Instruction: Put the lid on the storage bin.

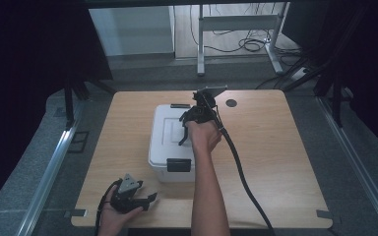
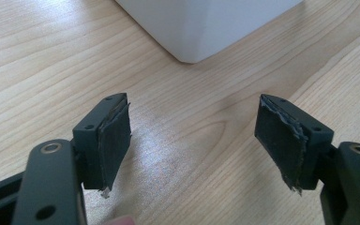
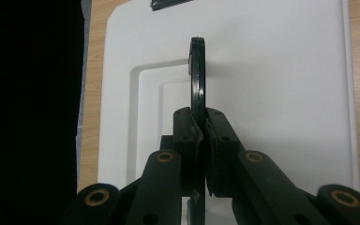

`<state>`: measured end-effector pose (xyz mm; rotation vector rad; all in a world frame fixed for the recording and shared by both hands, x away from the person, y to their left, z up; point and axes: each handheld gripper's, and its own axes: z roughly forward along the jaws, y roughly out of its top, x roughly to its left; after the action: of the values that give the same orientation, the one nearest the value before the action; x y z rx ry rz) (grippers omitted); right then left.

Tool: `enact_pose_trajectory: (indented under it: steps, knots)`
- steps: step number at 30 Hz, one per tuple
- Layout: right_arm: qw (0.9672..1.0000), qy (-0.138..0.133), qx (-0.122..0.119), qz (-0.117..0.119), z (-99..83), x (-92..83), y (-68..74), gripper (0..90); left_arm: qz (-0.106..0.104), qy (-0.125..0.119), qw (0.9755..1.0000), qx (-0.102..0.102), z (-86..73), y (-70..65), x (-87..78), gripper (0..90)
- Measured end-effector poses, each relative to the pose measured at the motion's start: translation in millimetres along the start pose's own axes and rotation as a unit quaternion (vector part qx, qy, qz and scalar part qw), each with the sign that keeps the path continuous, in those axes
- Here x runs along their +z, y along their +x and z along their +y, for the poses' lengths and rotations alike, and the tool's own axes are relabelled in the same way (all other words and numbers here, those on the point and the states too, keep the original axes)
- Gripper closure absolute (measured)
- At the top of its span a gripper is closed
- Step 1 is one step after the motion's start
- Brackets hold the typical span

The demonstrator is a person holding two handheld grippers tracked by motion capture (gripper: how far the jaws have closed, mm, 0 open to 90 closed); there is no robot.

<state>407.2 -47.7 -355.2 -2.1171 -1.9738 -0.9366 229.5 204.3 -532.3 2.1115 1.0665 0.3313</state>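
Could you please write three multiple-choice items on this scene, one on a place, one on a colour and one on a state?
1. Where does the left gripper sit?
A. on the box lid
B. at the near table edge, beside the box
C. on the floor

2. What colour is the storage box?
A. white
B. red
C. green

3. What is the right gripper doing?
A. hanging open over bare table
B. shut on the black handle of the lid
C. shut on a latch

Answers:
1 B, the high view shows it low on the wooden table, near the box's front corner.
2 A, its lid and walls are white.
3 B, the right gripper view shows both jaws pressed against the upright handle.
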Motion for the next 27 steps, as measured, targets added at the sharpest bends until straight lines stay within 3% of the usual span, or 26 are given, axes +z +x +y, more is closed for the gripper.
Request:
enact_pose_trajectory:
  steps: [22,25,27]
  knots:
    - [0.9991,-0.002,-0.033,-0.025,-1.8,2.8,5.9,83.6,-0.001,0.002,1.0000,0.002,0.3,-1.0,1.8,27.2]
    - [0.9983,-0.003,-0.048,-0.034,-2.1,2.7,10.6,83.4,0.000,0.001,1.0000,0.002,0.3,-0.5,1.5,27.2]
    - [0.9965,-0.007,-0.064,-0.054,-3.8,3.8,16.0,83.2,0.000,0.002,1.0000,0.001,0.3,-0.3,1.4,27.2]
